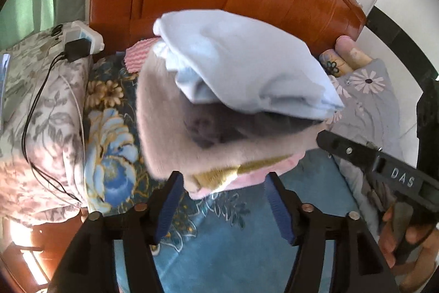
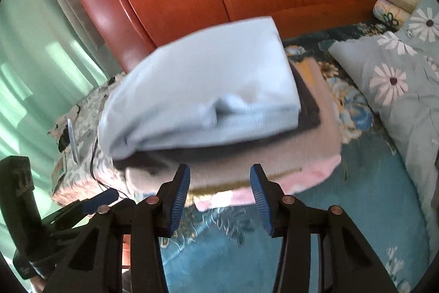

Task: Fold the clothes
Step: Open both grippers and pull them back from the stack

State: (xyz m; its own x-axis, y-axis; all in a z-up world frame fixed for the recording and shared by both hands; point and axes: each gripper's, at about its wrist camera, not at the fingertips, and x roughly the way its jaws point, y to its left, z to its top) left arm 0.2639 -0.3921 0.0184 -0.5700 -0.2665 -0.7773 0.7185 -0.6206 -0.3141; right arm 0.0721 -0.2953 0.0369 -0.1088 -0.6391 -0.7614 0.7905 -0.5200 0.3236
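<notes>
My left claw (image 1: pixel 223 203) was spread wide — the stack of folded clothes (image 1: pixel 219 106) sat on the bed (image 1: pixel 233 251) just ahead of its tips. My right claw (image 2: pixel 219 199) gaped too, the light-blue top piece (image 2: pixel 203 95) beyond it.

The bed (image 2: pixel 343 224), covered in a blue flowered sheet, carries a stack of folded clothes (image 2: pixel 219 128), a grey daisy quilt (image 2: pixel 397 89) and a floral pillow (image 1: pixel 41 89).
</notes>
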